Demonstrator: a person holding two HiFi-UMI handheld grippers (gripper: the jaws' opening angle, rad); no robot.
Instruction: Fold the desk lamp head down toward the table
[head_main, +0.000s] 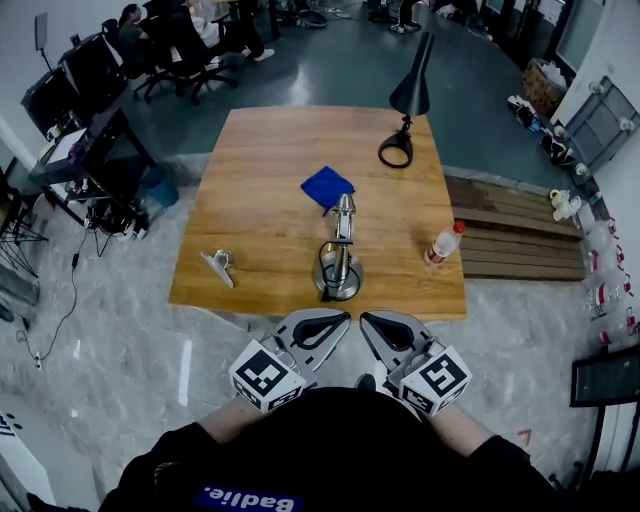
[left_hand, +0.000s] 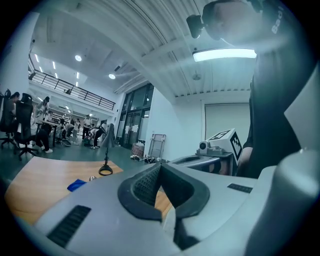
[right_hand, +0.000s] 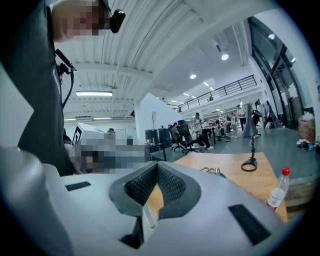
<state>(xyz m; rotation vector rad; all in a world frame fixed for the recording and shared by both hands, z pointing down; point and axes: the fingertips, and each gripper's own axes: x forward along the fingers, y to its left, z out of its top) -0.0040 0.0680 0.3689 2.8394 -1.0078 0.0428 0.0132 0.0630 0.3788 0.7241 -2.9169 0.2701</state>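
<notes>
The left gripper (head_main: 338, 320) and right gripper (head_main: 366, 320) are hovering with jaws pressed together, gripping nothing, their tips nearly meeting off the wooden table's (head_main: 260, 200) near edge. White lettering on the person's dark shirt (head_main: 250, 498) is reading "Badlie". Just ahead, clear of both claws, the silver desk lamp (head_main: 340, 262) is standing on the table, its head apparently folded low.

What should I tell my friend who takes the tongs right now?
Left tongs: shut, empty, short of the table's near edge.
Right tongs: shut, empty, beside the left.
Lamp: at the far right corner of the table, head up, untouched.
Done: nothing visible.
Left: reach across, grip the head, fold it down toward the table.
</notes>
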